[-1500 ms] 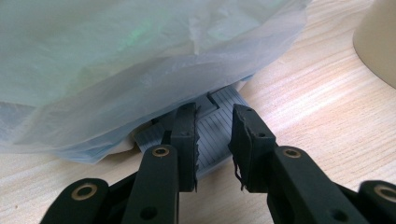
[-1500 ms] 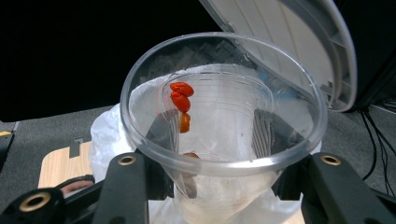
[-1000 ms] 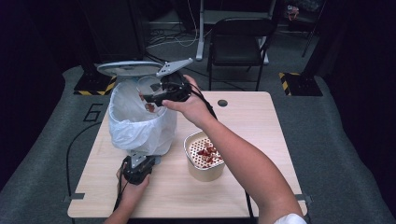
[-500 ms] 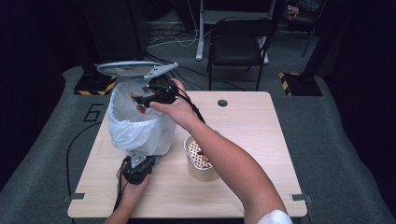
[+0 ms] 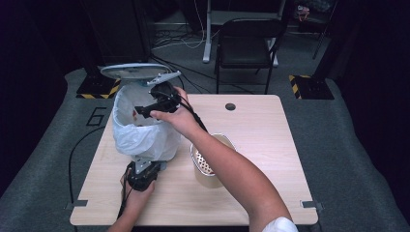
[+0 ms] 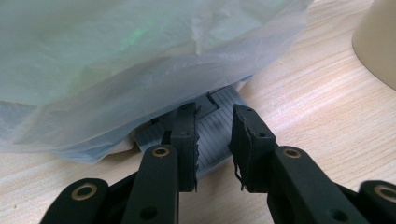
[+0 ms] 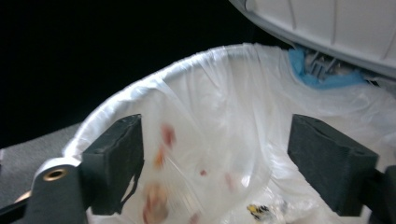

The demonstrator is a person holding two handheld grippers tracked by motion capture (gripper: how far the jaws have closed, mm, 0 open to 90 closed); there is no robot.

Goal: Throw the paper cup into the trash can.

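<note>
The wooden bench (image 5: 270, 145) carries a pedal bin (image 5: 140, 128) lined with a white plastic bag (image 6: 116, 60), standing near the left edge with its grey lid (image 5: 128, 71) raised. A cream perforated tub (image 5: 209, 162) sits just right of the bin. The right claw (image 5: 145, 110) hangs released over the bin's mouth, jaws spread wide above reddish scraps (image 7: 156, 205). The left claw (image 6: 215, 140), near the front edge, sits over the bin's ribbed pedal (image 6: 212, 126), jaws slightly parted.
</note>
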